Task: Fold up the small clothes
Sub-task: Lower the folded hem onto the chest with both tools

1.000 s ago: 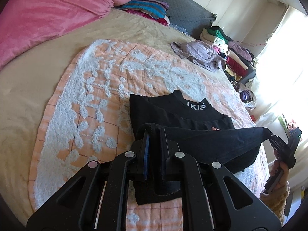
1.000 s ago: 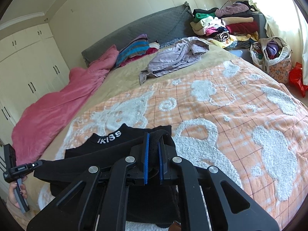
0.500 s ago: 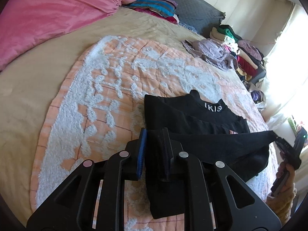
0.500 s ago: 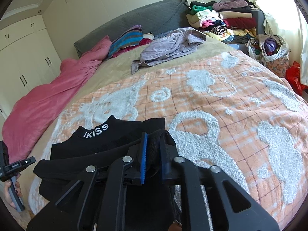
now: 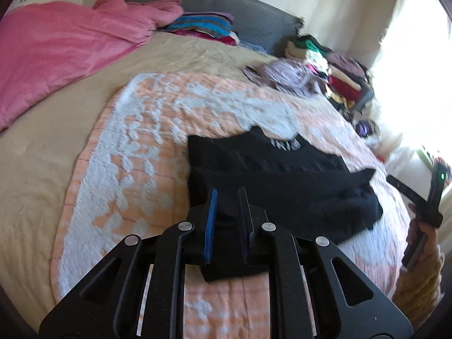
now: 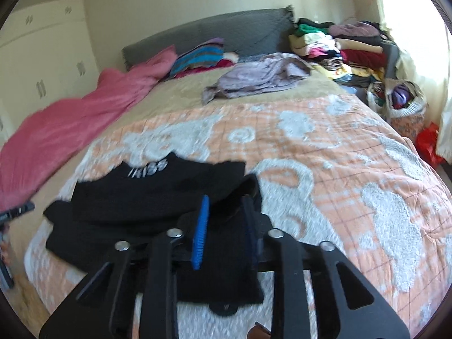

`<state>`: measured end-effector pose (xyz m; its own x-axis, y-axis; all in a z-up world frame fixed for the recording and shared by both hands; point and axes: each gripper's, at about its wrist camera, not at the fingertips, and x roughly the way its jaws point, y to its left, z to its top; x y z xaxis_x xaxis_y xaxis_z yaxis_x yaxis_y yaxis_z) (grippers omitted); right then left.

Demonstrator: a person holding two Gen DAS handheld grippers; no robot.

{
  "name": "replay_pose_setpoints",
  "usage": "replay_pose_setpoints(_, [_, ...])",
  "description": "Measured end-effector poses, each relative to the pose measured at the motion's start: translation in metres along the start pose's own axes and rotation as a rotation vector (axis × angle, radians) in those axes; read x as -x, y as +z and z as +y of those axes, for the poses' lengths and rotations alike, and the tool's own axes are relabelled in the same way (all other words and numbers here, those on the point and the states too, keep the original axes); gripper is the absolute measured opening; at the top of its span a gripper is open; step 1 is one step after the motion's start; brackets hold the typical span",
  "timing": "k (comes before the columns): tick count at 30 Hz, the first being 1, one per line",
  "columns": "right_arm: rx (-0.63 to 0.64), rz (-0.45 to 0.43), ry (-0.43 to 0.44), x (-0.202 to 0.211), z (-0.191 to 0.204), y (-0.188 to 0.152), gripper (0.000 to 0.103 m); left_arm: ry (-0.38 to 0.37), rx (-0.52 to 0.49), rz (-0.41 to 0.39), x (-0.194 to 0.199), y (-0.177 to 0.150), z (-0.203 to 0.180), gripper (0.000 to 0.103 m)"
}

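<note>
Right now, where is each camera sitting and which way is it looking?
Left wrist view: sits on the left hand-held gripper, looking across the black garment and orange blanket toward the grey headboard; the right hand-held gripper shows at the right edge.
Right wrist view: sits on the right hand-held gripper, facing the same headboard and clothes pile; the left hand-held gripper peeks in at the left.
Both share the garment, blanket, pink duvet and lilac clothes.

Before you: matt black knit garment (image 5: 282, 186) on a tufted, rough orange-and-white bedspread (image 5: 135, 152); pink fleecy blanket (image 5: 56, 48) upper left.
</note>
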<state>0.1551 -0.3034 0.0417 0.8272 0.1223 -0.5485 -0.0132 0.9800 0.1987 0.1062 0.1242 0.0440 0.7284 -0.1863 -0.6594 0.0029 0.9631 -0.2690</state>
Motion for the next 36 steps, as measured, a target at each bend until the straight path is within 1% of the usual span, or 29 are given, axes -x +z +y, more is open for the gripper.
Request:
replay_pose_setpoints(3, [0.061,0.042,0.002,-0.003,0.013,-0.013,0.019,0.001,-0.067,0.043,-0.007,-0.014,-0.016,0.008])
replay_pose_setpoints(5, [0.087,0.073,0.006,-0.009,0.021,-0.021,0.018,0.026,-0.104,0.076,-0.018,-0.024,-0.023,0.008])
replay_pose_setpoints(7, [0.103,0.101,0.02,-0.016,0.027,-0.028,0.018,0.052,-0.119,0.096,-0.026,-0.031,-0.025,0.008])
replay_pose_setpoints(11, [0.143,0.158,0.045,-0.033,0.041,-0.036,0.018,0.095,-0.144,0.114,-0.041,-0.033,-0.027,0.008])
replay_pose_setpoints(13, [0.166,0.195,0.028,-0.045,0.047,-0.039,0.018,0.116,-0.161,0.128,-0.049,-0.033,-0.027,0.008])
replay_pose_setpoints(15, [0.174,0.213,0.015,-0.055,0.05,-0.039,0.018,0.134,-0.169,0.137,-0.057,-0.031,-0.027,0.008])
replay_pose_setpoints(19, [0.171,0.221,0.015,-0.074,0.052,-0.034,0.018,0.159,-0.17,0.13,-0.07,-0.023,-0.022,0.009])
replay_pose_setpoints(25, [0.135,0.226,0.029,-0.101,0.046,-0.015,0.018,0.158,-0.131,0.126,-0.087,-0.001,-0.013,0.009])
replay_pose_setpoints(29, [0.133,0.195,0.016,-0.111,0.047,-0.001,0.018,0.157,-0.103,0.12,-0.096,0.012,-0.006,0.009])
replay_pose_setpoints(33, [0.116,0.194,0.007,-0.126,0.046,0.011,0.018,0.159,-0.066,0.11,-0.104,0.027,0.002,0.01])
replay_pose_setpoints(36, [0.111,0.173,-0.011,-0.133,0.043,0.021,0.018,0.169,-0.046,0.097,-0.106,0.036,0.008,0.011])
